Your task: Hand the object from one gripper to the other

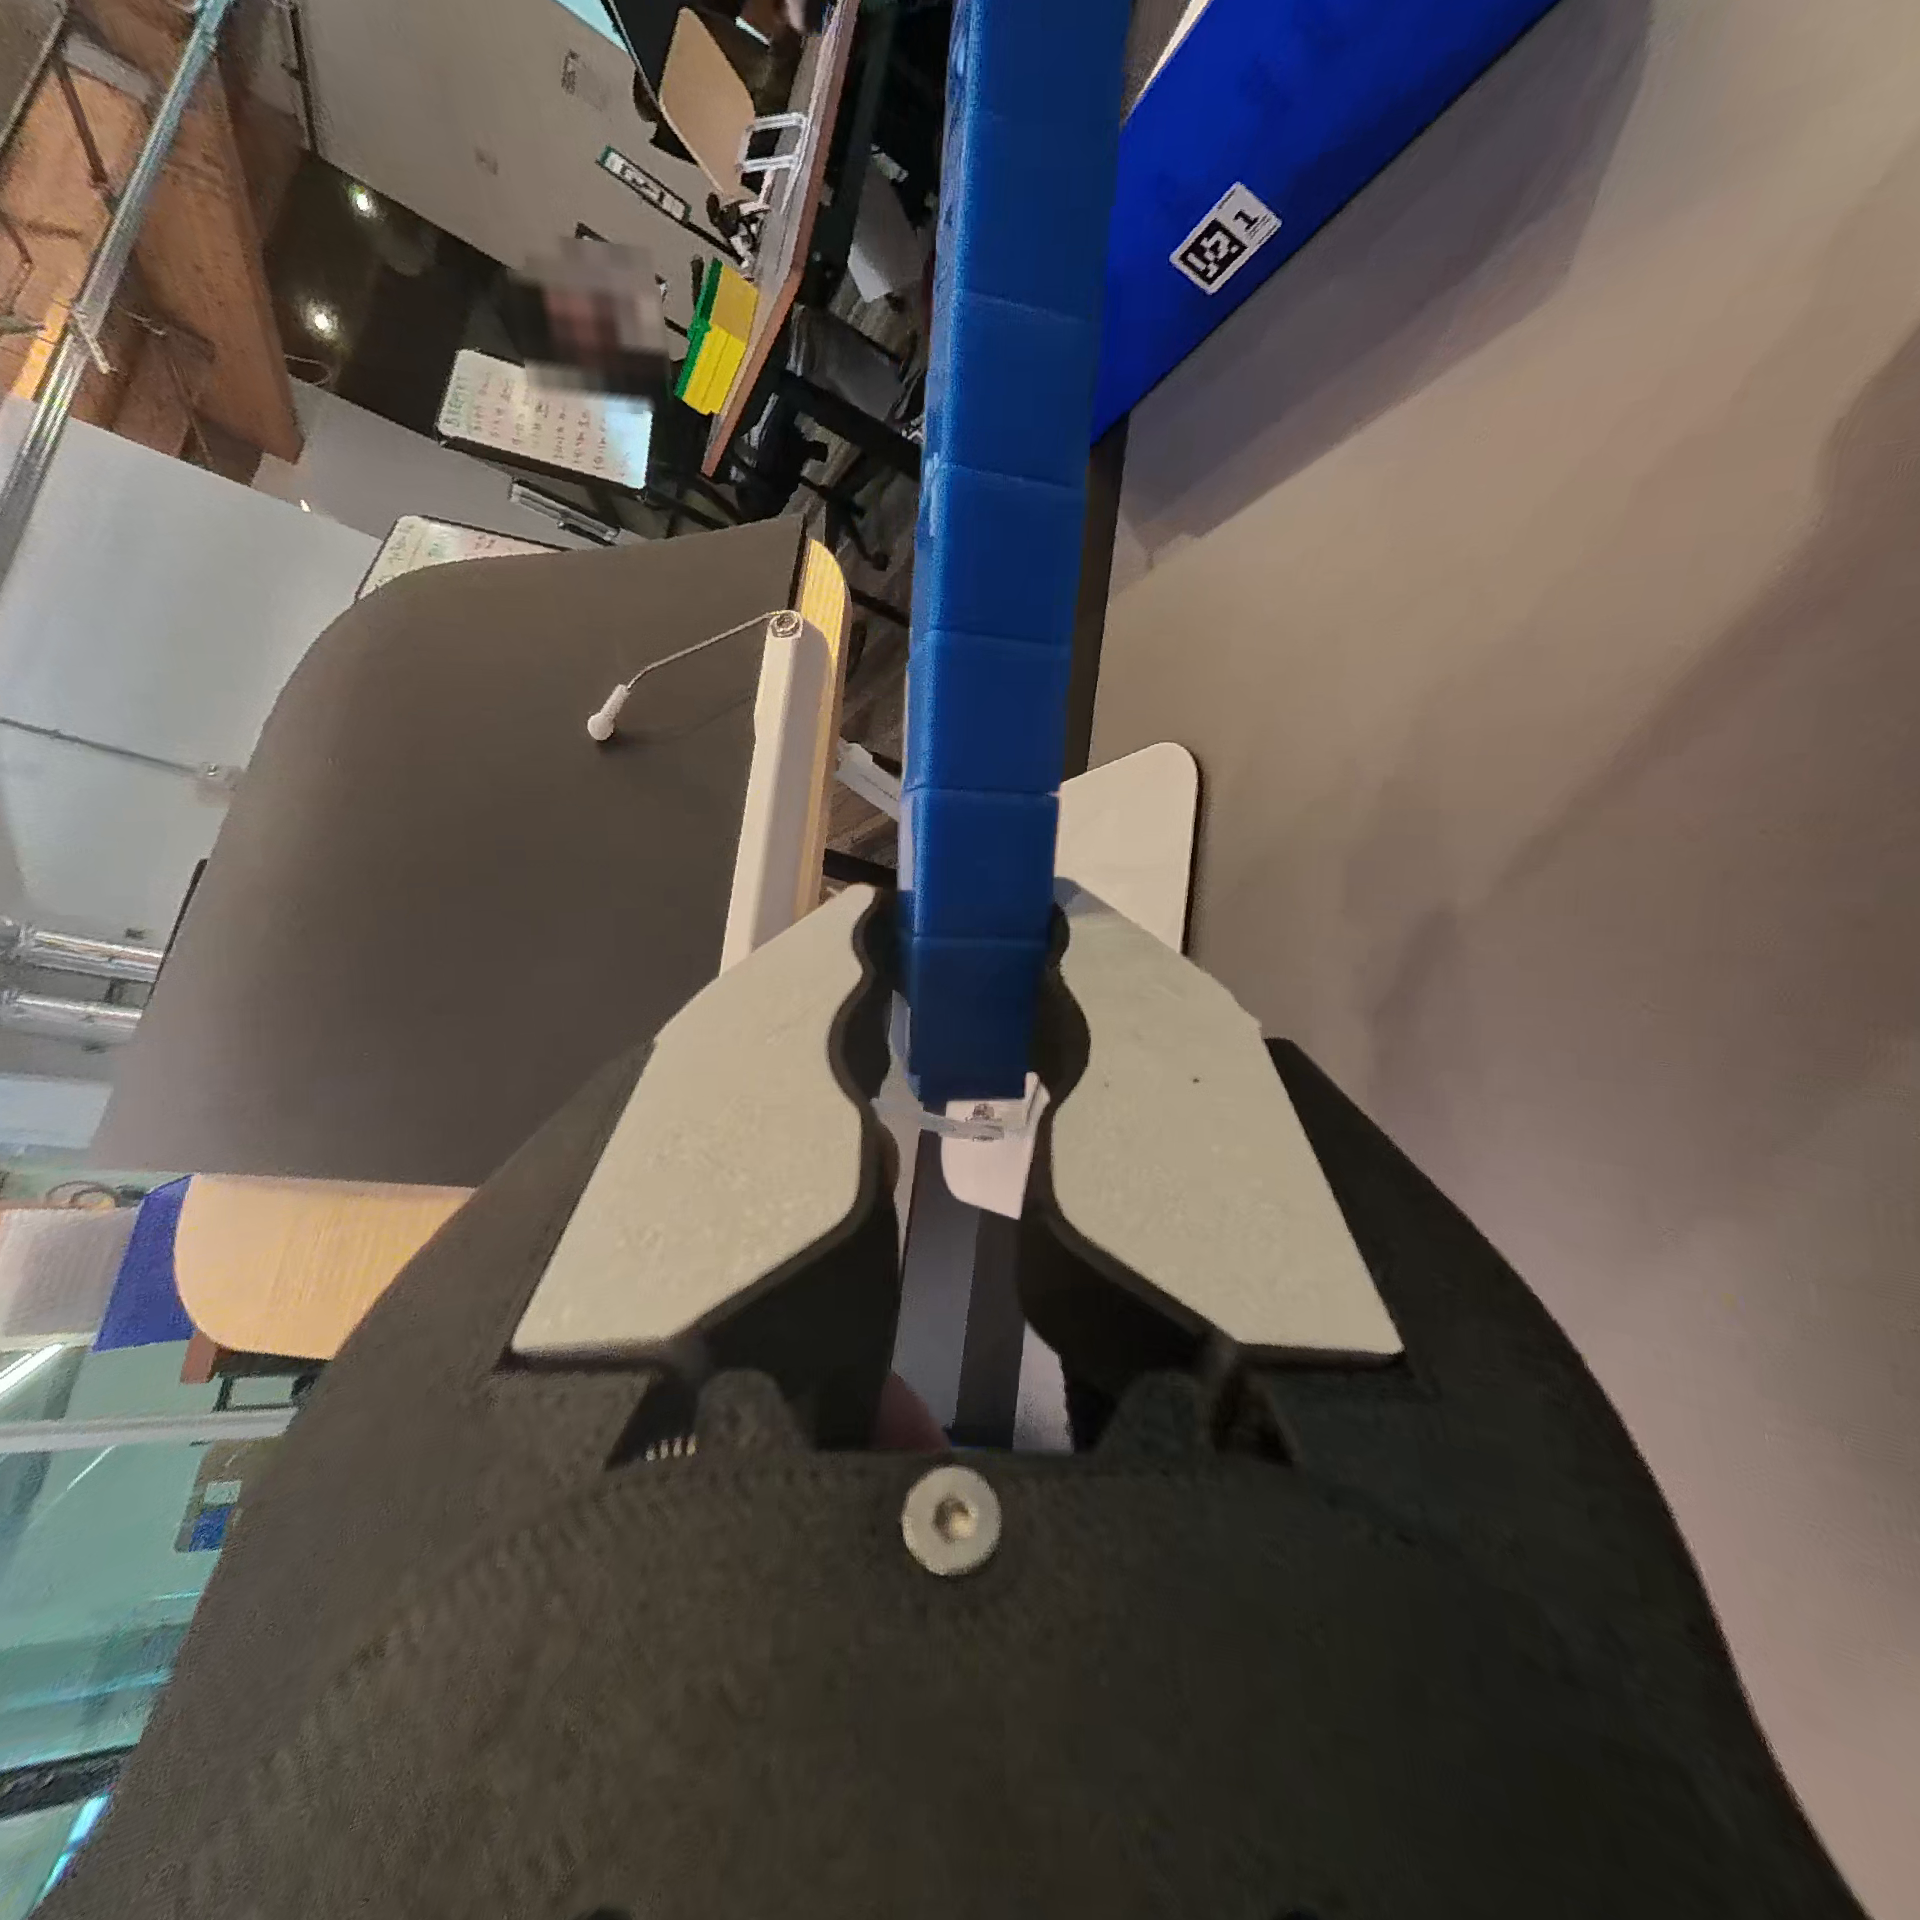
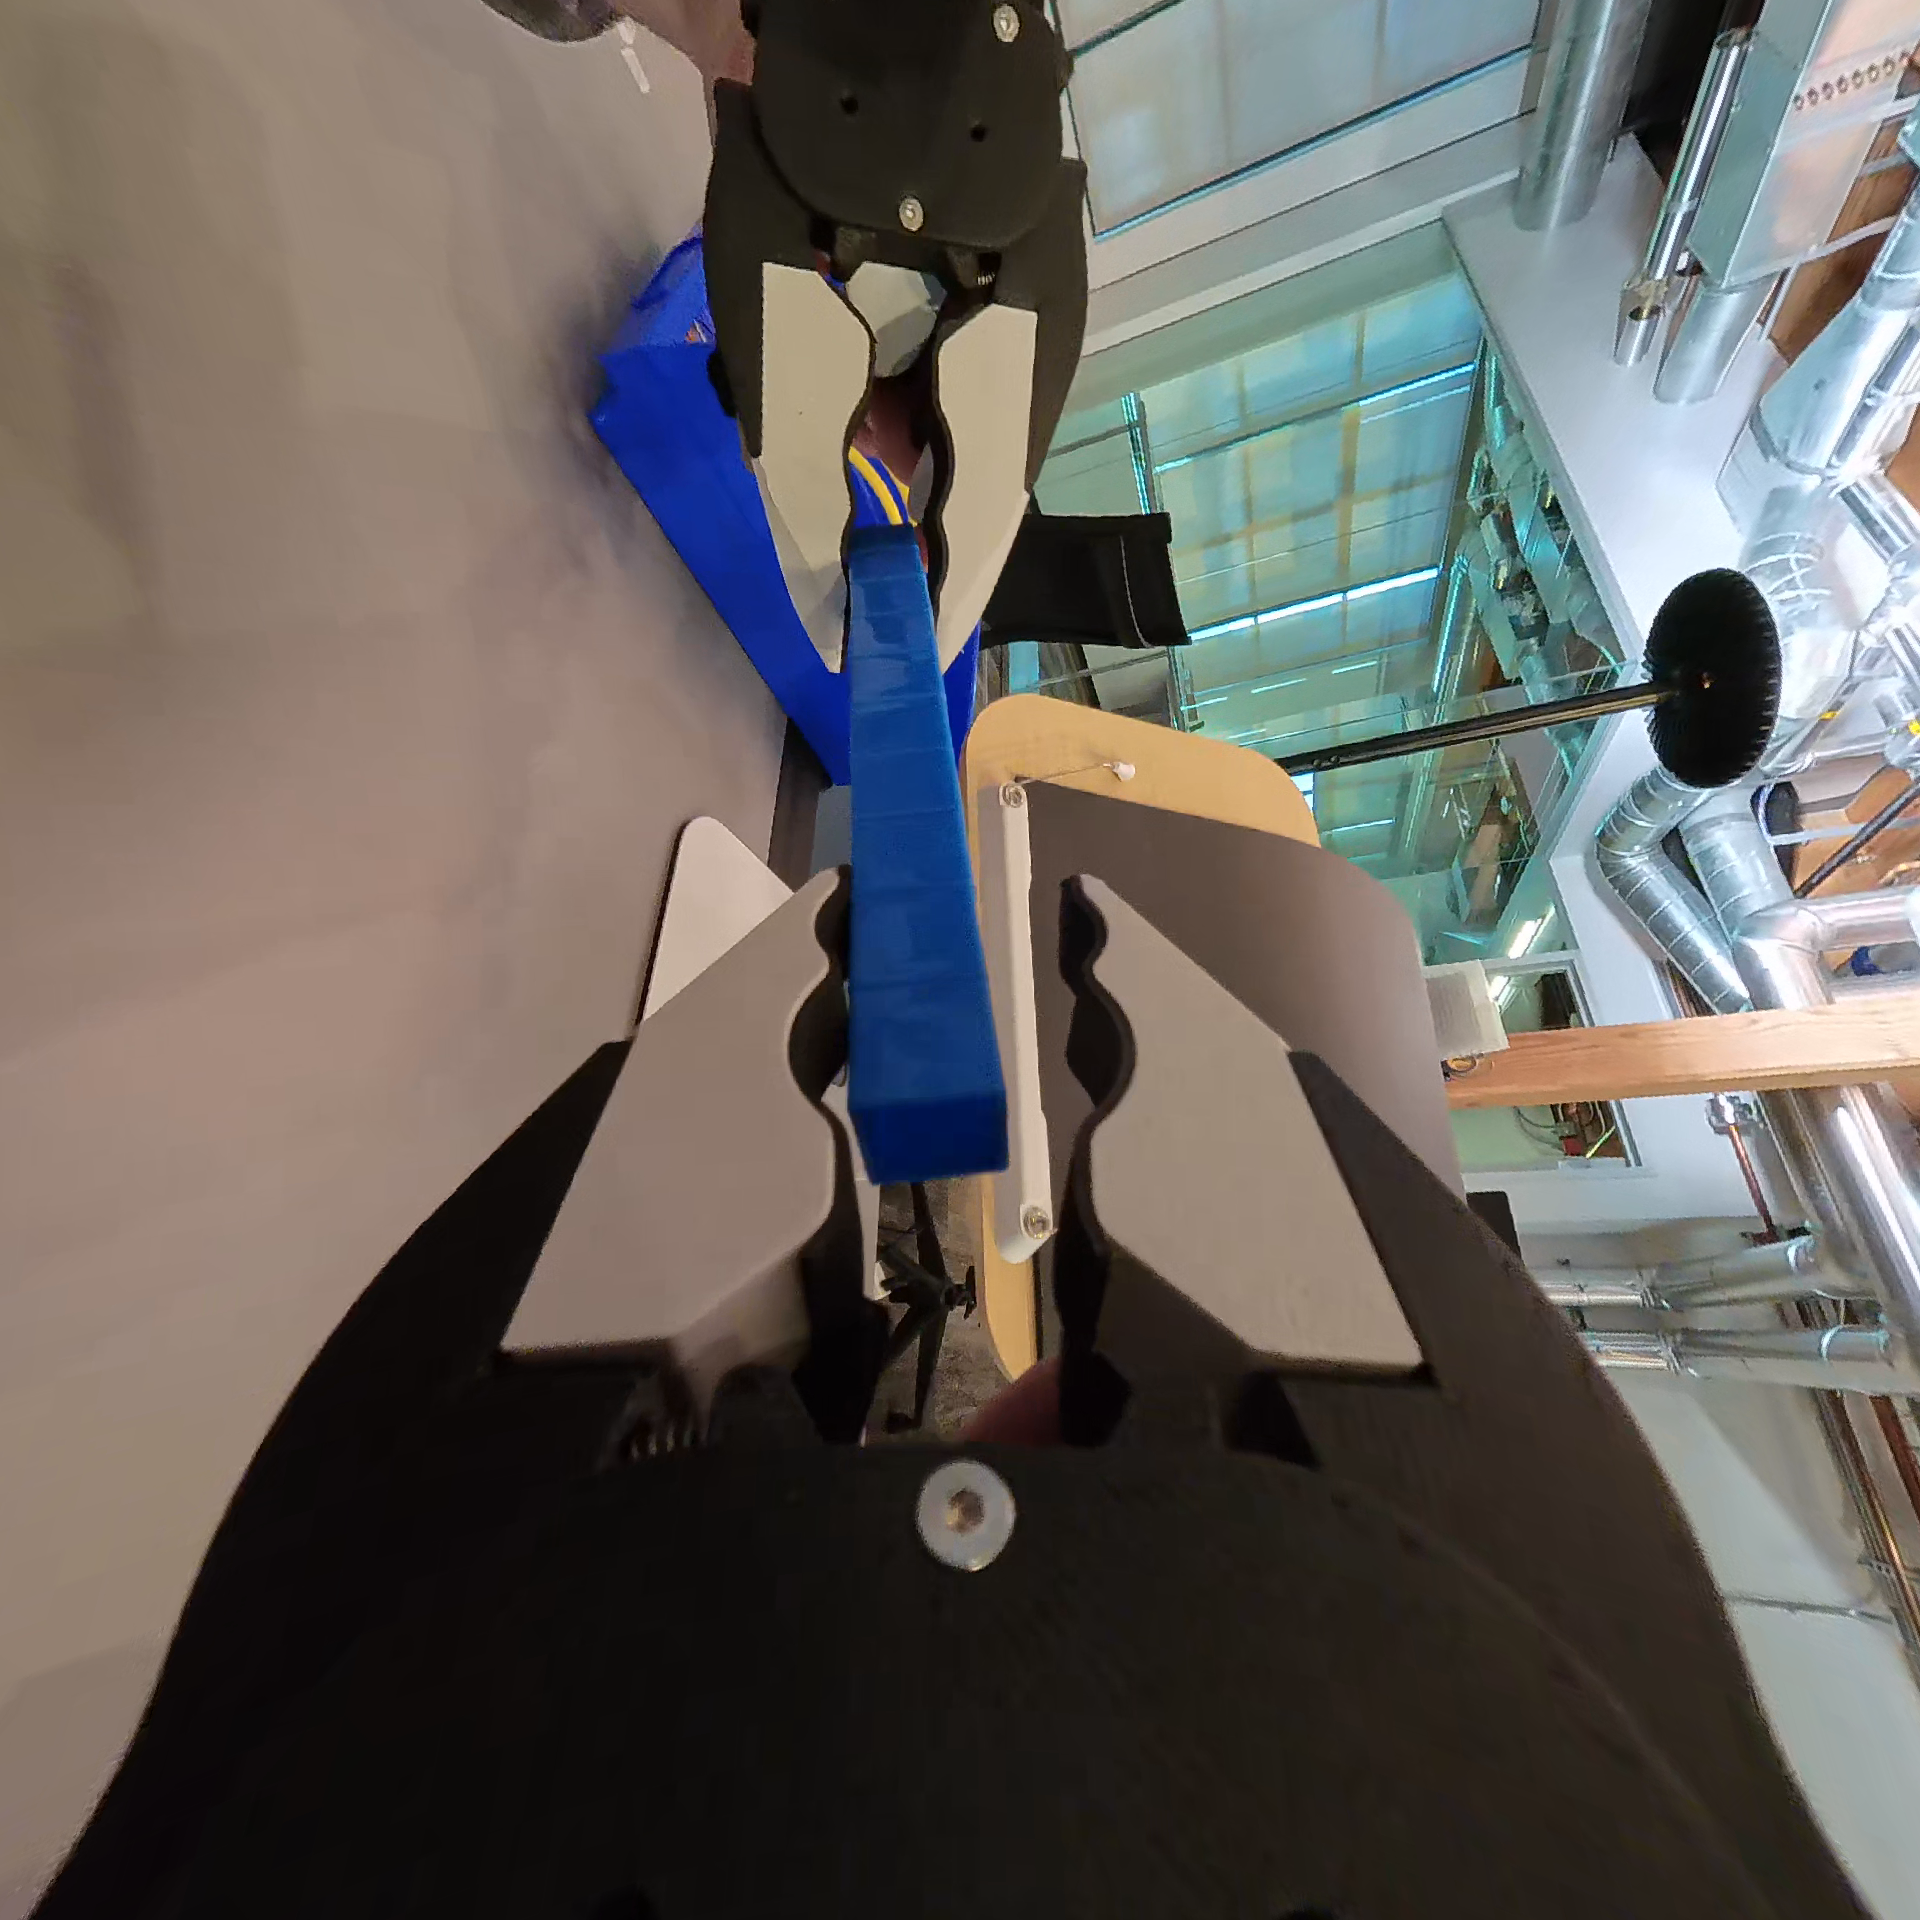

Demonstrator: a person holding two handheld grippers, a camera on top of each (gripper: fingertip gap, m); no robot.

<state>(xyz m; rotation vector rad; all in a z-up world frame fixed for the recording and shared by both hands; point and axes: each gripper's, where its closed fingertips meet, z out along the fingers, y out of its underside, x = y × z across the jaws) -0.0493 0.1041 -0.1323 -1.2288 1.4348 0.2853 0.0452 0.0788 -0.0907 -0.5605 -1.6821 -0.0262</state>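
Left hand-held gripper (image 1: pixel 966 997) was clamped on one end of a long blue plastic bar (image 1: pixel 992 644), square in section and scored across into equal segments like stacked blocks; a small white tag (image 1: pixel 982 1127) showed at the gripped end. Right hand-held gripper (image 2: pixel 951 997) stood wide apart around the bar's free, flat-cut end (image 2: pixel 920 997), its left finger (image 2: pixel 727 1081) just beside or touching the bar, the right one clear. Behind lay a grey tabletop (image 2: pixel 312 623) and a blue plastic bin (image 2: pixel 707 499).
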